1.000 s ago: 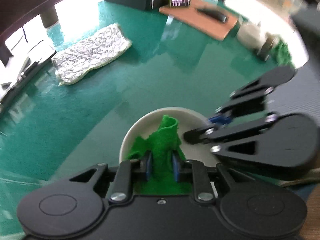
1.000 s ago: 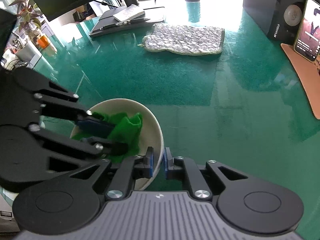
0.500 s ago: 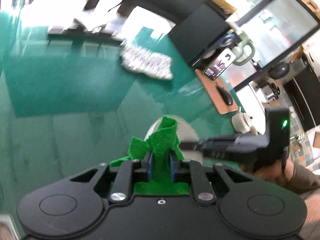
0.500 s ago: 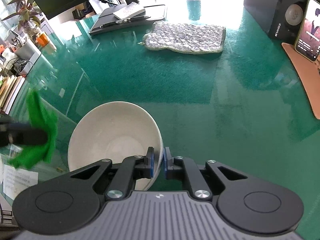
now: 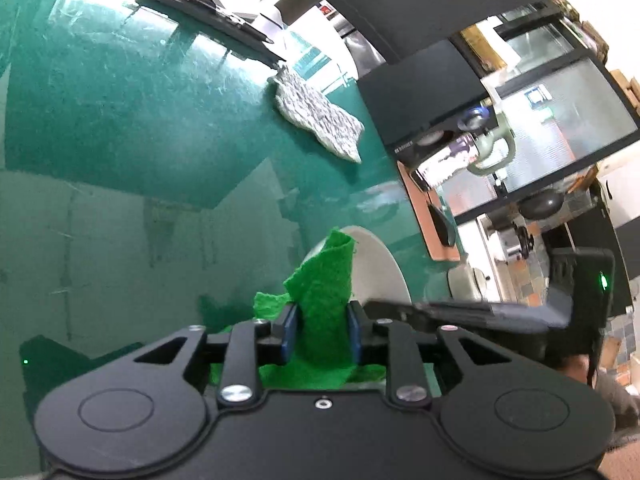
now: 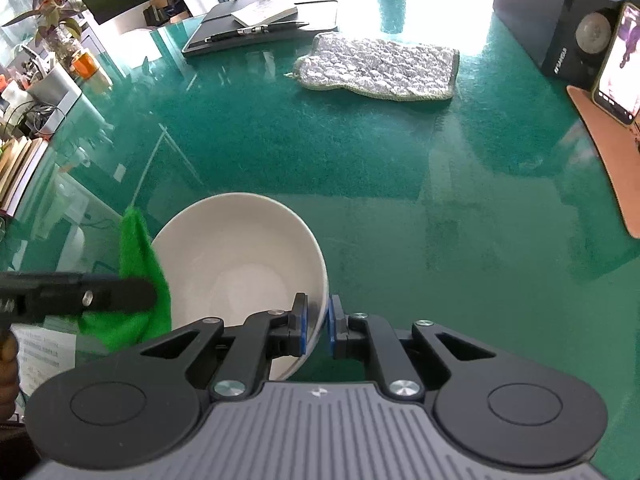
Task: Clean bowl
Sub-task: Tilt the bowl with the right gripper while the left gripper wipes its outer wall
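Note:
A white bowl [image 6: 240, 256] stands tilted on the green glass table, with my right gripper [image 6: 318, 320] shut on its near rim, one pad inside and one outside. The bowl's inside holds nothing. My left gripper [image 5: 320, 334] grips a crumpled green cloth [image 5: 324, 280] between its blue pads, and its jaws are opening slightly. In the right wrist view the green cloth [image 6: 138, 256] hangs just outside the bowl's left wall, held by the left gripper [image 6: 150, 292]. The left wrist view shows the bowl [image 5: 376, 268] edge-on behind the cloth, and the right gripper [image 5: 384, 307] reaching in from the right.
A grey quilted mat [image 6: 380, 68] lies at the back of the table. Behind it are a notebook with a pen [image 6: 260, 28], a speaker [image 6: 580, 40] and a phone [image 6: 618, 68] on a brown pad [image 6: 608, 152]. Printed paper [image 6: 44, 356] lies at the near left.
The left gripper lifted the green cloth out of the bowl, swung out to the left and has come back beside its left wall, rolling as it went. The right gripper and bowl stayed put.

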Demonstrator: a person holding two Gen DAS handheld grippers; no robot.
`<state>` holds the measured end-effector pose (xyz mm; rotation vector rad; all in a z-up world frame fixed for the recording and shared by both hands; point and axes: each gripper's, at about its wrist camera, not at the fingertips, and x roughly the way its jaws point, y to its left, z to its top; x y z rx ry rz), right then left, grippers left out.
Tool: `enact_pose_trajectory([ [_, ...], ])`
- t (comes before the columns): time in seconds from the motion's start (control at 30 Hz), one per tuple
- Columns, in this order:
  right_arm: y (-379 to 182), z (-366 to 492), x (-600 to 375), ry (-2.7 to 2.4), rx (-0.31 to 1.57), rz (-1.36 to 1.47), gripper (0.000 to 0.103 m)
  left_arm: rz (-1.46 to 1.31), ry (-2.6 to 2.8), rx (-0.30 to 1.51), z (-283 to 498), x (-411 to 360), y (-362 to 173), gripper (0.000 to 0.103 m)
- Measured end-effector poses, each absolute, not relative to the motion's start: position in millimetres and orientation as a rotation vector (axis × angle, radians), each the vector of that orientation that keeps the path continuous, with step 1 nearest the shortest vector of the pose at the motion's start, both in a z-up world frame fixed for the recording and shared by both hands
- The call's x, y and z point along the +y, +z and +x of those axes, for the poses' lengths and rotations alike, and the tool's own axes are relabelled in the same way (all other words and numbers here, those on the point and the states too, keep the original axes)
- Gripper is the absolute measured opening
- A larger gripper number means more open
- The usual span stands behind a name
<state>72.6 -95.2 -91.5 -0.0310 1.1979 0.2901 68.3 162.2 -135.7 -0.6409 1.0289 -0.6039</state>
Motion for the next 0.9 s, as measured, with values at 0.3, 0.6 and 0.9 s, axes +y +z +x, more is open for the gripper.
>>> enact_pose_trajectory([
  [0.3, -90, 82, -93, 0.324, 1.229, -0.072, 0.010, -0.906, -0.552, 1.003, 86, 175, -160, 0.028],
  [0.6, -90, 82, -90, 0.317, 1.232, -0.074, 0.010, -0.923, -0.655, 1.102, 46, 184, -171, 0.031],
  [0.9, -90, 80, -87, 0.336, 1.228, -0.086, 0.010, -0.776, -0.641, 1.125, 77, 164, -168, 0.032],
])
